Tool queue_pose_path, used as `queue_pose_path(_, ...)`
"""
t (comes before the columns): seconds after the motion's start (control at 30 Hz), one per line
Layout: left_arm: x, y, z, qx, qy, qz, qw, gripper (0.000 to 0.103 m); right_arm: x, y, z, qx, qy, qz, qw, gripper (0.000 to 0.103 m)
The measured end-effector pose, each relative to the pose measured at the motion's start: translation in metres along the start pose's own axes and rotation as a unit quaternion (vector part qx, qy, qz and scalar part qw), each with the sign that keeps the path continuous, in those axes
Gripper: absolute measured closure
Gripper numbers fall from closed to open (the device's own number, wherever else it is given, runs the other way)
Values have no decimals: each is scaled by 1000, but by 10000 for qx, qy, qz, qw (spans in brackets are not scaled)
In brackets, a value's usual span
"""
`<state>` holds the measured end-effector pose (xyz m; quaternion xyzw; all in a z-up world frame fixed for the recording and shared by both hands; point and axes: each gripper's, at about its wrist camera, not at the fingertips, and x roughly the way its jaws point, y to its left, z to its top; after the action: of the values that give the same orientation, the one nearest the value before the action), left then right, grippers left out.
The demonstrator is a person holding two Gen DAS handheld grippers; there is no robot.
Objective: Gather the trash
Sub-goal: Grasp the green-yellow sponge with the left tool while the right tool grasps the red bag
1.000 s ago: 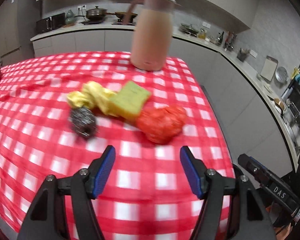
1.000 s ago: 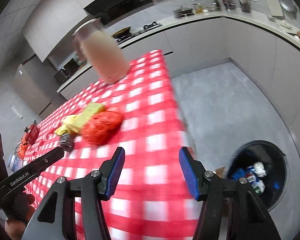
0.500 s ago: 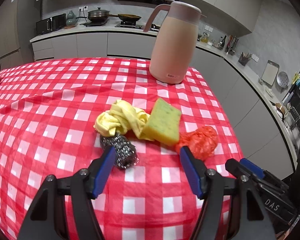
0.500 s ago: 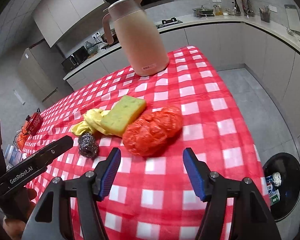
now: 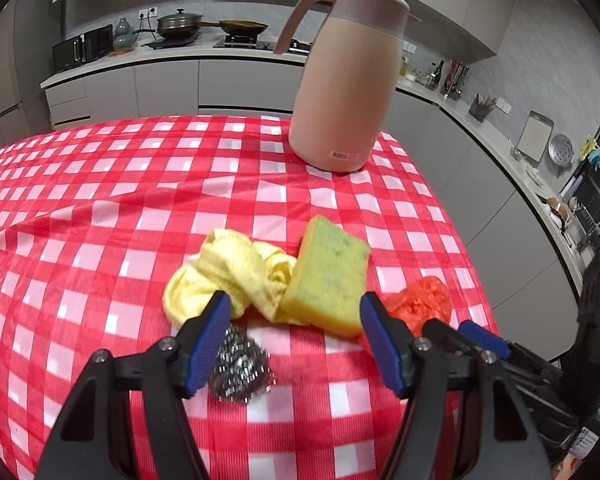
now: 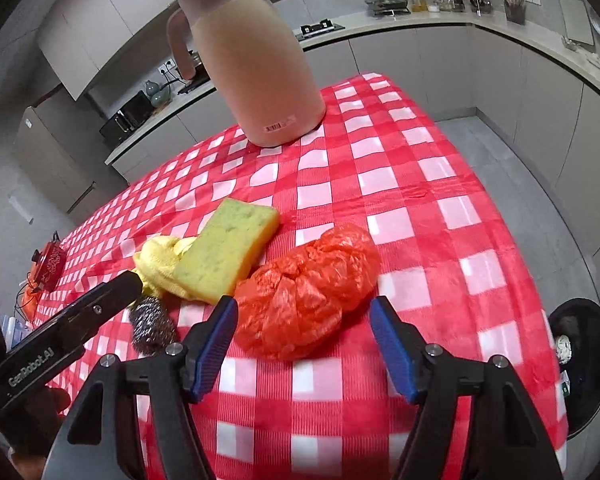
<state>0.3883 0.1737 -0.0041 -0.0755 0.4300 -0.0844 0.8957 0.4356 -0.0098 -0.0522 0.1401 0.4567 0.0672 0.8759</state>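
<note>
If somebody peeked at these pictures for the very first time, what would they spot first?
Probably the bright red-and-white checked tablecloth, with a tall pink jug standing at its far end. Next, the little heap near the front: a crumpled orange plastic bag right before the right tongs, whose jaws are opening, beside a green-and-yellow sponge leaning on a yellow cloth, and a shiny steel scrubber.

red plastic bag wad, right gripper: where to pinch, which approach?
Pinch the crumpled red plastic bag across its bulging middle, coming down from the near table edge where the right gripper sits, jaws opening, nothing between them. The wad lies long, running left-near to right-far, so straddle its short width. Keep clear of the sponge touching its left end.
</note>
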Motion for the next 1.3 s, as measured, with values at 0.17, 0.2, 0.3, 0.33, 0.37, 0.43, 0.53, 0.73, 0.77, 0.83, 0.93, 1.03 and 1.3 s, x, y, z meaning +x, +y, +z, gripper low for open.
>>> queue_pose_path(0.17, 10, 6, 6, -65, 57, -8, 10000, 35, 29, 2, 3, -30, 256, -93, 9996, 32)
queue_pose_path(0.2, 13, 6, 6, -70, 82, -20, 9999, 35, 32, 1, 3, -49, 267, -87, 9996, 32)
queue_pose_path(0.3, 19, 2, 7, -28, 153, -45, 9999, 35, 35, 1, 2, -185, 201, -87, 9996, 39)
queue_pose_path(0.33, 22, -1, 7, -7, 185, -65, 9998, 35, 35, 2, 2, -242, 204, -91, 9995, 53)
queue_pose_path(0.37, 25, -4, 7, 23, 211, -82, 9997, 35, 34, 1, 3, -306, 179, -96, 9993, 59)
queue_pose_path(0.43, 29, -9, 7, 81, 249, -109, 9996, 35, 30, -2, 4, -345, 94, -113, 9993, 69)
queue_pose_path(0.53, 37, -19, 7, 180, 306, -162, 9992, 35, 23, -14, 6, -305, -15, -264, 9992, 71)
queue_pose_path(0.73, 62, -37, 4, 381, 533, -124, 9978, 35, 12, -42, 9, -48, -122, -472, 9988, 70)
queue_pose_path(0.77, 67, -37, 3, 379, 567, -109, 9976, 35, 12, -44, 10, -33, -120, -470, 9988, 69)
queue_pose_path(0.83, 72, -36, 3, 380, 603, -75, 9974, 35, 11, -48, 10, 28, -144, -474, 9988, 65)
queue_pose_path(0.93, 79, -36, 0, 387, 699, -85, 9968, 35, 14, -51, 10, 116, -85, -396, 9991, 57)
queue_pose_path(1.03, 80, -36, -3, 453, 675, -115, 9966, 35, 18, -51, 9, 153, -41, -359, 9992, 54)
queue_pose_path(1.3, 73, -34, -5, 412, 538, -381, 9970, 56, 16, -43, 8, -61, -102, -271, 9996, 74)
